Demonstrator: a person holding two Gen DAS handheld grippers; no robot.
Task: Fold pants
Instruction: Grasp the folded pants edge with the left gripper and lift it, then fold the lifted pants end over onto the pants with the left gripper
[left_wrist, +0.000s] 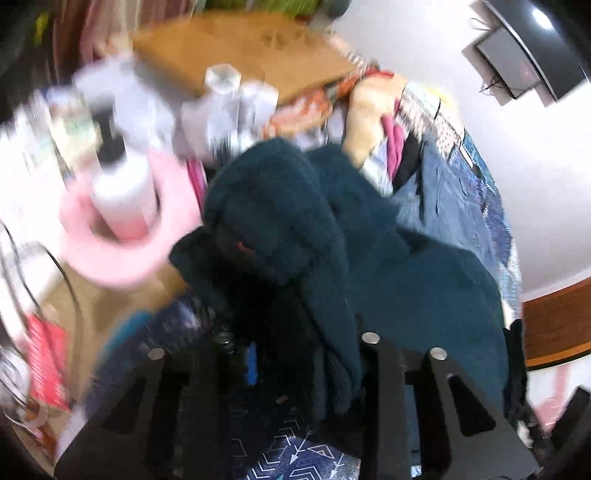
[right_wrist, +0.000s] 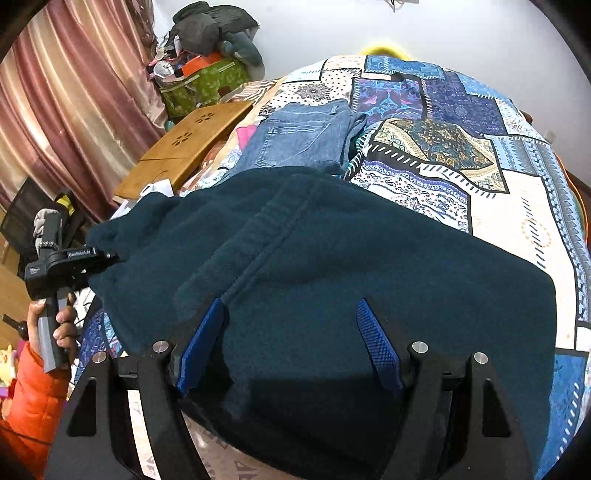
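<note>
Dark teal fleece pants lie folded across the patterned bedspread. My right gripper is open, its blue pads spread just above the pants' near edge. My left gripper shows at the left in the right wrist view, shut on the pants' left end. In the blurred left wrist view the teal fleece bunches up in front of my left gripper and hides its fingertips.
Folded blue jeans lie on the bed behind the pants. A wooden lap table stands left of the bed, with a green box piled with clothes and curtains beyond. A pink ring and white bottle appear left of my left gripper.
</note>
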